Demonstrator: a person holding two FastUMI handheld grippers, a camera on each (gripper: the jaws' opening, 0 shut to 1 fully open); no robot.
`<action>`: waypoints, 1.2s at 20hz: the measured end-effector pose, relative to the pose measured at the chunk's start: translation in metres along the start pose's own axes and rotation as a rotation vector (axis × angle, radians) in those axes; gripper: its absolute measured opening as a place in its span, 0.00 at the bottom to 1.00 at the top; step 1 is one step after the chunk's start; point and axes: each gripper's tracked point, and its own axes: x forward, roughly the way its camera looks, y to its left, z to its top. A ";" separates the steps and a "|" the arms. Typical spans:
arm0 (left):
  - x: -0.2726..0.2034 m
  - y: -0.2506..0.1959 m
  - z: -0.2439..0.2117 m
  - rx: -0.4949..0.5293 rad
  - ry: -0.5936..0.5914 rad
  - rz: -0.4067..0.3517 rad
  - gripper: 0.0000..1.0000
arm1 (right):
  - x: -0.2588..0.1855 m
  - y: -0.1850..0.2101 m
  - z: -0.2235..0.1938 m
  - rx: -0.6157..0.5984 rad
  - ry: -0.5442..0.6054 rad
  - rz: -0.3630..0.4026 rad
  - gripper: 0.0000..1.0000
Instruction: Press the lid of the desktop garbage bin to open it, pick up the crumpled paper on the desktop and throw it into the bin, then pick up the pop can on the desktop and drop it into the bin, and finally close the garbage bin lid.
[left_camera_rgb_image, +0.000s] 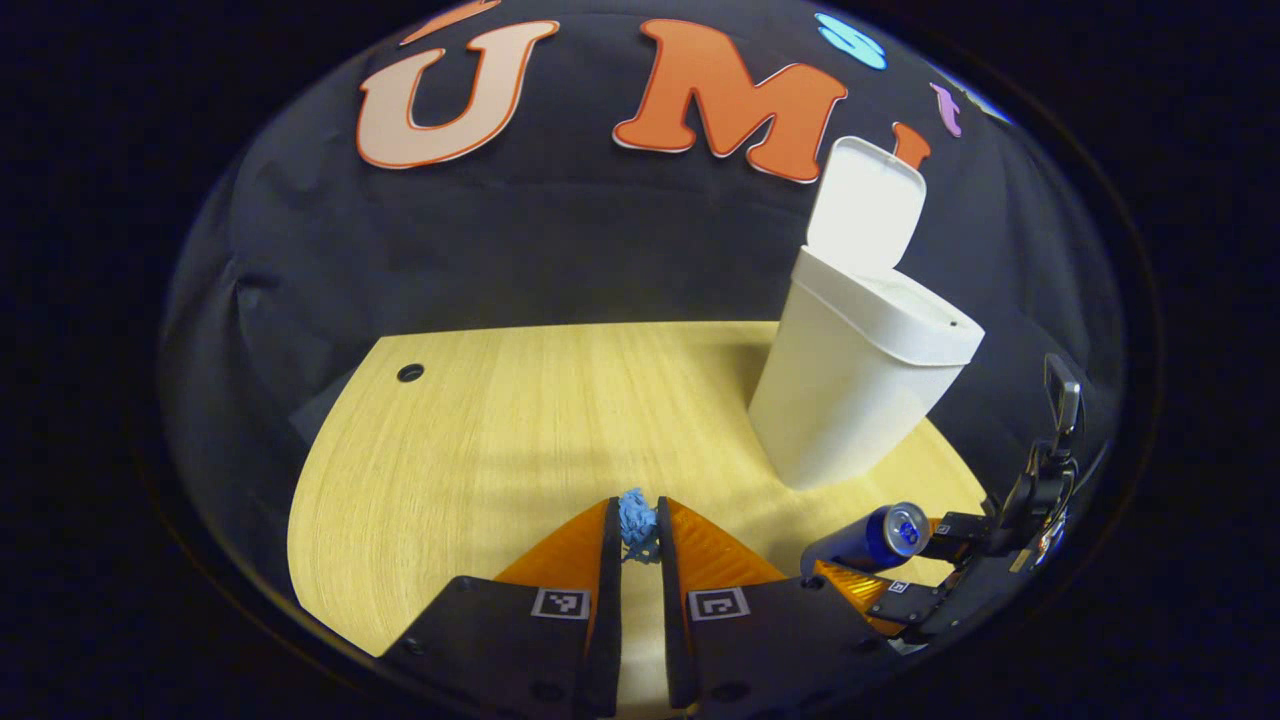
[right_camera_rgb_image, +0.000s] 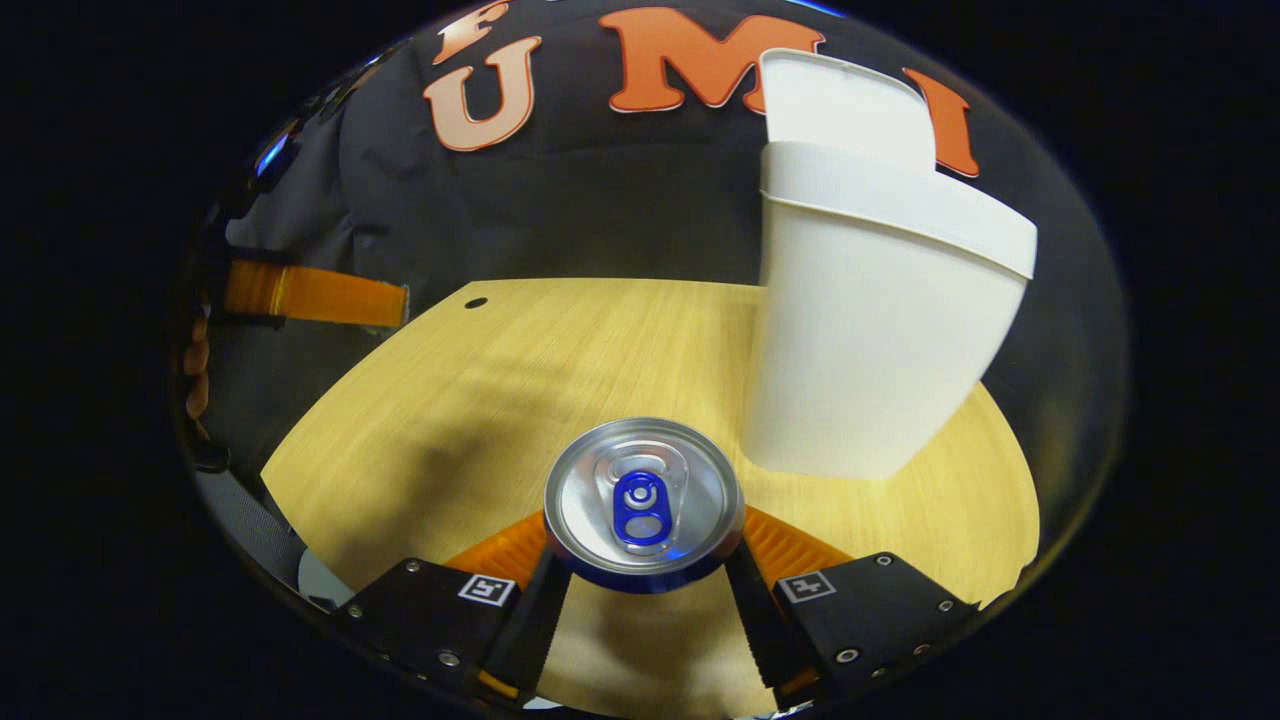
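Blue paper (left_camera_rgb_image: 634, 520) pinched by left gripper (left_camera_rgb_image: 638, 545); right gripper (right_camera_rgb_image: 645, 560) clamps can (right_camera_rgb_image: 643, 500) (lid (left_camera_rgb_image: 866, 205) up).

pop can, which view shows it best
The right gripper view: the pop can sits close up, top toward the camera, between that gripper's fingers. The left gripper view shows the can small and sideways, off to the right, in the other gripper.
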 end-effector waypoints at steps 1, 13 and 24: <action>0.001 -0.011 0.009 0.012 -0.015 -0.020 0.22 | -0.001 -0.001 -0.002 0.008 0.000 -0.014 0.80; 0.036 -0.115 0.094 0.164 -0.158 -0.190 0.22 | -0.008 -0.005 0.003 0.088 -0.014 -0.109 0.80; 0.055 -0.200 0.148 0.273 -0.245 -0.328 0.22 | -0.014 -0.013 0.010 0.152 -0.030 -0.190 0.80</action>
